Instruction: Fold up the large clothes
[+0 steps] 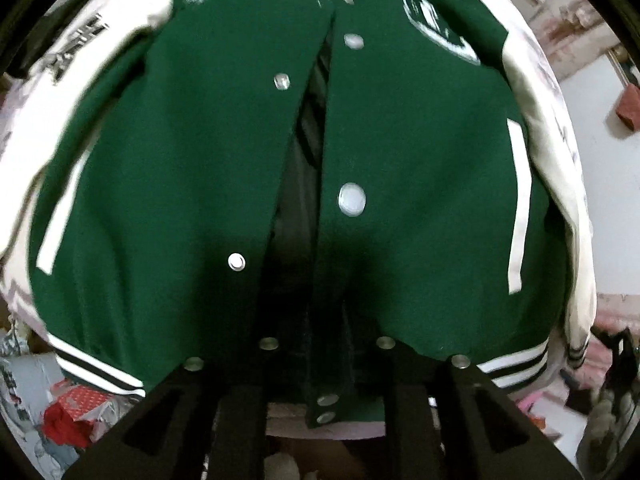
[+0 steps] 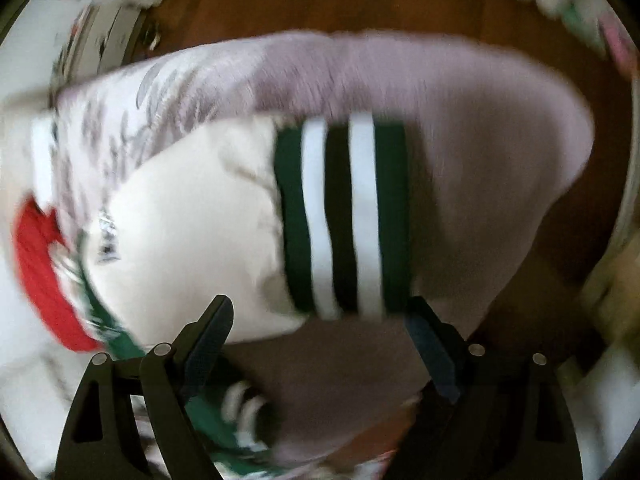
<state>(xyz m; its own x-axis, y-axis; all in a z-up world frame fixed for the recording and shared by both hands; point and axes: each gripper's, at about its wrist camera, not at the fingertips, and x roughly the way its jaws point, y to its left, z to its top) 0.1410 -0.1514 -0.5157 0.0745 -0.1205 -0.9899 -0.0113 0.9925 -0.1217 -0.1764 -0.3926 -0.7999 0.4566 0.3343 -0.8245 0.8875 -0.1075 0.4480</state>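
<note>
A green varsity jacket [image 1: 192, 184] with cream sleeves and silver snaps lies front up on a pale pink cover, its front partly open. My left gripper [image 1: 324, 364] is right at the striped bottom hem in the middle; its fingertips are lost in dark shadow there. In the right wrist view a cream sleeve [image 2: 192, 224] ends in a green, white and black striped cuff [image 2: 344, 216]. My right gripper [image 2: 320, 316] is open, its fingers [image 2: 212, 332] standing either side of the cuff's near end, just short of it.
The pink cover [image 2: 480, 152] lies over a bed or table edge with brown wooden floor [image 2: 360, 0] beyond. Red and white clutter [image 1: 68, 416] sits at lower left below the hem. A red item [image 2: 40, 272] lies at left. White wall [image 1: 608, 208] at right.
</note>
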